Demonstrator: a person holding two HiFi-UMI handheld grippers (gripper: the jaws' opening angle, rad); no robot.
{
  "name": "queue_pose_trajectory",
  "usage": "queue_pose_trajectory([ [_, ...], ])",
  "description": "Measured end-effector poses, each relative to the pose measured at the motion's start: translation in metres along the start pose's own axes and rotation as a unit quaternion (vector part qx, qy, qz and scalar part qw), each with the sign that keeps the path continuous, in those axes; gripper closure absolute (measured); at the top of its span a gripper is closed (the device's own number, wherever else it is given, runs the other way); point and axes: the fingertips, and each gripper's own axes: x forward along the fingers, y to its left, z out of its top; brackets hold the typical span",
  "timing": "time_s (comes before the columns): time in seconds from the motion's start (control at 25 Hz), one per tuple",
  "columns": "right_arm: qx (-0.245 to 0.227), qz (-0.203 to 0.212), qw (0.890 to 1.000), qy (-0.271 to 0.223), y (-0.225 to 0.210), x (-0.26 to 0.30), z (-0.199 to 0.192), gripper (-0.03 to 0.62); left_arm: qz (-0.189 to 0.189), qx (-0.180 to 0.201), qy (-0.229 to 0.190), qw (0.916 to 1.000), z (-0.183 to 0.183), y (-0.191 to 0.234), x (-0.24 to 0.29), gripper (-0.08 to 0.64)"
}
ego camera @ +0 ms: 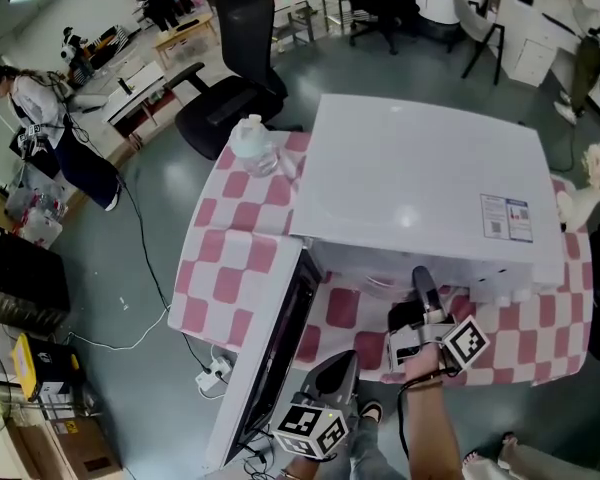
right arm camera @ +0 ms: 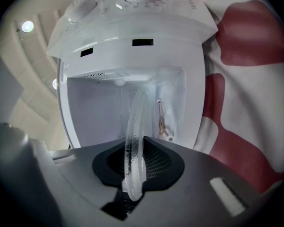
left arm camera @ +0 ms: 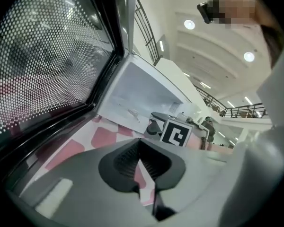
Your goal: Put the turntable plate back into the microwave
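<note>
**Plate at the microwave's mouth, right jaws gripping its rim**

Nearest the person, the left gripper [left arm camera: 141, 167] hangs in front of the microwave [ego camera: 420, 178], beside its open door [ego camera: 270, 368]. Its jaws are pressed together with nothing between them, and it touches nothing.

The right gripper [right arm camera: 132, 174] is the working one. It points straight at the microwave's front opening from just outside it. Its jaws stand a little apart, clamped on the near rim of the glass plate [right arm camera: 135, 126].

The plate shows edge-on and runs away from the jaws towards the microwave's back wall. Its flat faces lie parallel to the cavity floor and clear of it. How far its far rim reaches into the cavity [right arm camera: 99, 108] I cannot tell.

A small fitting [right arm camera: 163, 122] sits on the floor beneath the plate's line, probably the seat the plate must settle on. The coming move likely depends on that gap: push further in along the plate's own line, then lower it onto the floor.

The microwave stands on a desk [ego camera: 240, 248] under pink-checked cloth.
</note>
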Motion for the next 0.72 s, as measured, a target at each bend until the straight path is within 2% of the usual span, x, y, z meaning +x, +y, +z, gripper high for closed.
queue_pose_trajectory([
  [0.72, 0.008, -0.034, 0.999, -0.03, -0.007, 0.021, 0.015, 0.546, -0.008, -0.006, 0.01, 0.9999, 0.003, 0.002, 0.015, 0.56],
])
